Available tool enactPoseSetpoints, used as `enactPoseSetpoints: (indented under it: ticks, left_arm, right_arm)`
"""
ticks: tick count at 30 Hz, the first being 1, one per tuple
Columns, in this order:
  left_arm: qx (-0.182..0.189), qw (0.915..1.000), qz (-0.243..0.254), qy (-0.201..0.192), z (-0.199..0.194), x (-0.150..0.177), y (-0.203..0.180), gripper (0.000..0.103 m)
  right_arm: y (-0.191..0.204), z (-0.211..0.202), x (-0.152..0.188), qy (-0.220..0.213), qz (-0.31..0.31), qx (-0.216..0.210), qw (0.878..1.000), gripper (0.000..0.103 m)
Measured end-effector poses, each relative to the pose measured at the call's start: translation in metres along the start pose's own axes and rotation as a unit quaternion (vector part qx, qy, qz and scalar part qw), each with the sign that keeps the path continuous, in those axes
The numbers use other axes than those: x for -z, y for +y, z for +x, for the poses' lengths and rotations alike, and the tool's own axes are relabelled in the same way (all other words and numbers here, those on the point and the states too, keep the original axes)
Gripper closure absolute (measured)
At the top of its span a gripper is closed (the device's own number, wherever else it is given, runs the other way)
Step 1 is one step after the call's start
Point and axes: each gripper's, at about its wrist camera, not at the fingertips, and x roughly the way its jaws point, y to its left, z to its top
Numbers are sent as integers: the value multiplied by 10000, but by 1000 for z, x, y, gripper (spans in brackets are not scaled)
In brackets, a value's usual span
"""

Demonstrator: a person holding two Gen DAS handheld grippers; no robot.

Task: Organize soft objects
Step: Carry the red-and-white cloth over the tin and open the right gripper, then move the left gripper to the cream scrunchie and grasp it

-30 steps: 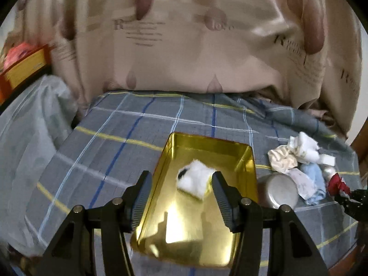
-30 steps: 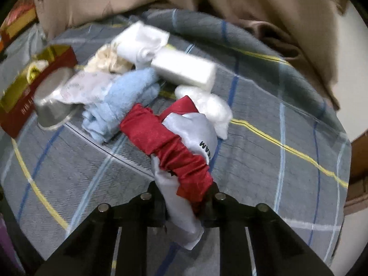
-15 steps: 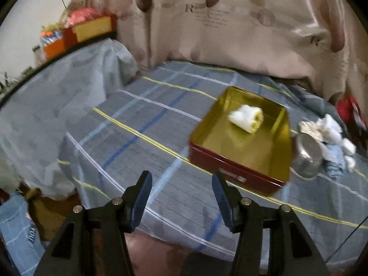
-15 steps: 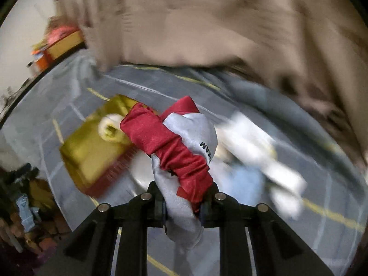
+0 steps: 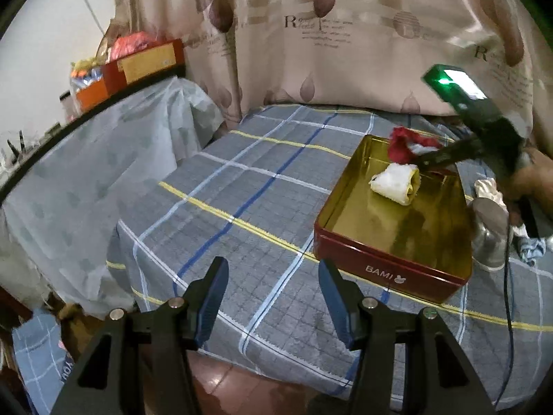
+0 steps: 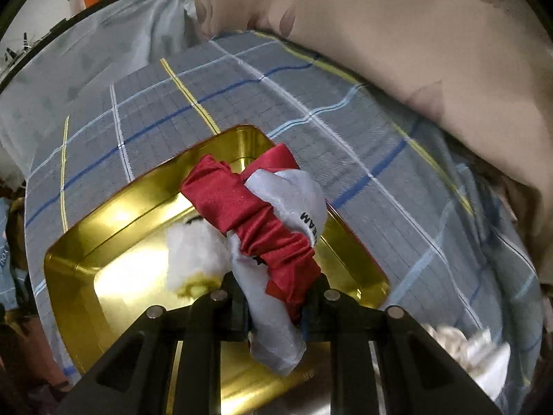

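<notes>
A red tin with a gold inside (image 5: 390,269) (image 6: 103,214) stands on the plaid cloth. A white fluffy roll (image 5: 397,181) (image 6: 193,249) lies in it. My right gripper (image 6: 276,307) is shut on a red and white cloth bundle (image 6: 262,224) and hangs over the tin's far part, just above the white roll. From the left wrist view the bundle (image 5: 404,143) shows over the tin's back edge, with the right gripper's body behind it. My left gripper (image 5: 273,294) is open and empty, over the cloth near the table's front edge, left of the tin.
A metal lid or bowl (image 5: 490,231) lies right of the tin, with white and blue soft things (image 5: 532,245) (image 6: 470,349) beside it. A beige curtain (image 5: 345,34) hangs behind. A draped shelf (image 5: 103,145) with boxes stands at left. Floor shows below the table edge.
My right gripper carried the red and white bundle from the pile on the right to above the tin. My left gripper drew back from the tin toward the table's front-left, then stayed still.
</notes>
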Motion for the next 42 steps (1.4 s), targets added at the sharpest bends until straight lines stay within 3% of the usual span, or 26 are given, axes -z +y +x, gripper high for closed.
enactPoseSetpoints:
  ticks: [8, 10, 12, 15, 18, 22, 24, 26, 29, 32, 37, 41, 42]
  left_arm:
    - [212, 9996, 154, 41, -3, 2, -11, 48]
    - [194, 9997, 118, 40, -2, 3, -10, 48]
    - [198, 9997, 127, 35, -3, 3, -11, 48]
    - [215, 9996, 171, 9, -4, 4, -13, 48]
    - [200, 9995, 249, -68, -7, 5, -17, 48]
    - [244, 9988, 418, -110, -8, 10, -25, 48]
    - [347, 9979, 543, -99, -9, 13, -32, 48]
    - [462, 9965, 685, -155, -13, 15, -40, 48]
    - [766, 9915, 1025, -230, -20, 19, -57, 48]
    - [1342, 9834, 1213, -160, -26, 15, -75, 48]
    - [2437, 9540, 1739, -117, -31, -24, -127, 48]
    - [3201, 9228, 2138, 127, -22, -77, -183, 48]
    - [3440, 9087, 2347, 281, -16, -92, -202, 48]
  right_arm:
    - [5, 35, -20, 266, 94, -301, 9991, 82]
    - [12, 40, -25, 241, 154, -368, 9989, 71]
    - [16, 40, -28, 193, 180, -345, 9991, 29]
    - [22, 23, -28, -323, 207, 223, 9990, 20]
    - [20, -12, -16, -1054, 424, 247, 9932, 15]
    - [8, -69, 26, -2001, 937, 68, 9753, 12]
    - [1, -99, 63, -2408, 1219, 225, 9626, 8]
    - [-9, -124, 115, -2613, 1499, 523, 9521, 7]
    - [-29, -146, 187, -2534, 1799, 1310, 9414, 5]
    - [-66, -151, 259, -2060, 2021, 2145, 9331, 4]
    - [-140, -147, 344, -1224, 2666, 3214, 9003, 4]
    - [-171, -138, 382, -1021, 3173, 3157, 8884, 4]
    - [-175, -137, 382, -979, 3243, 3124, 8875, 4]
